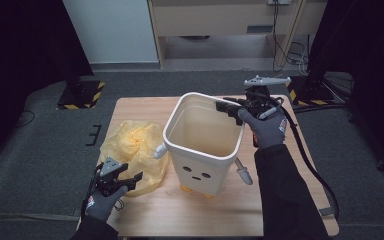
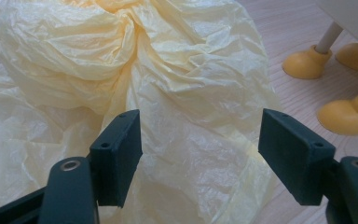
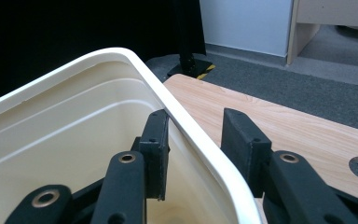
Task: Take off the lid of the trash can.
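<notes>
Starting from the high view: bin point(image 1: 200, 160) upright on its feet at mid-table point(image 1: 180, 215), empty, with the yellow bag point(image 1: 132, 145) crumpled on the wood just left of it. Right gripper point(image 1: 228, 112) set over the far right rim, left gripper point(image 1: 132, 179) hovering at the near edge of the bag with jaws apart. Judging the step as steadying the bin and picking up the bag to line it. Turning to the left gripper view: jaws wide open with nothing between the pads, loose film spread below and the bin's yellow feet point(image 2: 305, 65) off to the right. Best to drop straight onto a raised fold, pinch several layers at once rather than a single skin, and stay off the wood so the pads do not skid. Moving to the right gripper view: jaws partly open and straddling the rim point(image 3: 186, 126), one pad inside close against the wall, the other outside with a visible gap, so nothing gripped yet. Best to close squarely across the wall just under the lip, firmly but without flexing the plastic, then lift the bag only once the bin cannot tip or slide.
</notes>
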The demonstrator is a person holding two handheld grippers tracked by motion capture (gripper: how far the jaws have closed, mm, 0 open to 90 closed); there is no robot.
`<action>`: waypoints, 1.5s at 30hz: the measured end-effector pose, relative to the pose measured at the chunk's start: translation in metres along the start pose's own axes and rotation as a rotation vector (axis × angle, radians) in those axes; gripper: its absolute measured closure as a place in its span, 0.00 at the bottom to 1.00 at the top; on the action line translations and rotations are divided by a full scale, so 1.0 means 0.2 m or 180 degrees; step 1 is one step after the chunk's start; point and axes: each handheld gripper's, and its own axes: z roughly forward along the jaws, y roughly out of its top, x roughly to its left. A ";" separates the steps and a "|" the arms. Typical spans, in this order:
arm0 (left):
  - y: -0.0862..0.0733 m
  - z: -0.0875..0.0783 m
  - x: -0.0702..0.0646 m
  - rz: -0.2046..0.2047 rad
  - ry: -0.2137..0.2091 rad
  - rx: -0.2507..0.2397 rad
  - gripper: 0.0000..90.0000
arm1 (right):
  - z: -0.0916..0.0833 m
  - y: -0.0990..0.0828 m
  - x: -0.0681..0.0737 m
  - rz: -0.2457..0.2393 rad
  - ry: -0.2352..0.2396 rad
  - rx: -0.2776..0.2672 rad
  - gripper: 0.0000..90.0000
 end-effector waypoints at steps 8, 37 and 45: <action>0.00 0.00 0.00 -0.0001 0.0000 0.0001 0.33 | -0.04 0.04 0.02 -0.0034 0.0013 -0.0110 0.69; 0.00 0.01 0.00 0.0018 0.0040 0.0041 0.32 | -0.75 -0.23 -0.34 0.0269 -0.1017 -0.1206 0.69; -0.01 0.01 0.00 0.0015 0.0046 0.0054 0.32 | -0.78 -0.47 -0.47 0.0453 -0.1199 -0.1301 0.69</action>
